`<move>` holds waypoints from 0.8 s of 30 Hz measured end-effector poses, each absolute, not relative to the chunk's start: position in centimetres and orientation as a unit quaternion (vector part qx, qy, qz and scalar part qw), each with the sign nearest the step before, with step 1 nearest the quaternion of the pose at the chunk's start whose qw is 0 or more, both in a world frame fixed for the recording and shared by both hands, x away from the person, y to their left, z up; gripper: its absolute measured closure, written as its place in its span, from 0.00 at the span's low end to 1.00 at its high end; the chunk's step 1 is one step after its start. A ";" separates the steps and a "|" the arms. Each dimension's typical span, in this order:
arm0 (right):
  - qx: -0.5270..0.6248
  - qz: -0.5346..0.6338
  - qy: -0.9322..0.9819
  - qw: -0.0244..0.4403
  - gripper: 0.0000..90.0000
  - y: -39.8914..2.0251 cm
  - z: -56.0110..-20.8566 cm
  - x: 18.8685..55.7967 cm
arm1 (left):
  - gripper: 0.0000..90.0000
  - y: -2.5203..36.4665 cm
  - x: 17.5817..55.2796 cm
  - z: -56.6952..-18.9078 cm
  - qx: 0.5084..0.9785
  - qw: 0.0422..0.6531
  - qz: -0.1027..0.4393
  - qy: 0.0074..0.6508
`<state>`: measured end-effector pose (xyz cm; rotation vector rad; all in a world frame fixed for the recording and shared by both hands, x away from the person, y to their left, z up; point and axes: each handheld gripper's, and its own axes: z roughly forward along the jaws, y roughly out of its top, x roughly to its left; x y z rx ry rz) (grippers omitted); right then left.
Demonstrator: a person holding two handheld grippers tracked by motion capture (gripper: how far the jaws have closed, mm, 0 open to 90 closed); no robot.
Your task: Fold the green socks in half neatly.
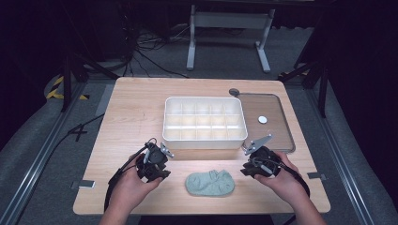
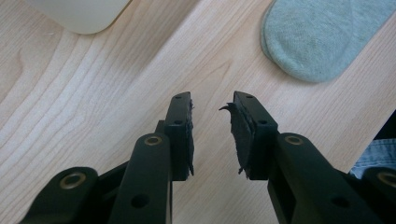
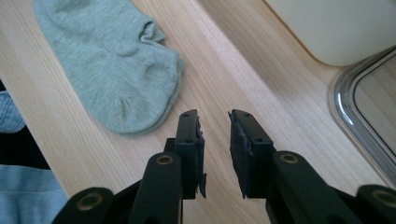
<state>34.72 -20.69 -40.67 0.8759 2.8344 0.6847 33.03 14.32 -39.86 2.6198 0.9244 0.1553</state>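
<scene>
A pale green sock (image 1: 210, 183) lies flat on the wooden table (image 1: 131, 117) near its front edge, between my two hands. My left gripper (image 1: 157, 161) is held to the left of the sock, jaws a little apart with nothing between them (image 2: 212, 105). The sock's rounded end (image 2: 322, 37) lies off to the upper right in the left gripper view. My right gripper (image 1: 257, 161) is held to the right of the sock, jaws likewise a little apart and empty (image 3: 213, 122). The sock (image 3: 112, 65) lies up and to the left of them.
A white divided organiser box (image 1: 205, 123) stands in the middle of the table behind the grippers. A clear lid or tray with a metal rim (image 1: 270, 119) lies to its right, with a small white disc (image 1: 262, 120) on it. The table's front edge is close.
</scene>
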 end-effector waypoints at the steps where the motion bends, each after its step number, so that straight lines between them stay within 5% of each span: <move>1: 0.288 0.229 0.929 0.049 0.81 -20.8 -40.6 34.7 | 0.79 14.4 33.1 -39.7 0.928 0.181 0.048 0.323; 10: 0.292 0.260 0.919 0.041 0.85 -21.2 -40.0 34.6 | 0.78 13.9 32.3 -38.2 0.924 0.204 0.046 0.320; 18: 0.285 0.259 0.922 0.045 0.76 -20.7 -40.1 34.3 | 0.67 13.3 32.0 -38.9 0.926 0.186 0.072 0.321; 24: 0.265 0.270 0.924 0.057 0.79 -19.4 -39.7 33.2 | 0.83 12.8 31.7 -38.3 0.923 0.216 0.023 0.318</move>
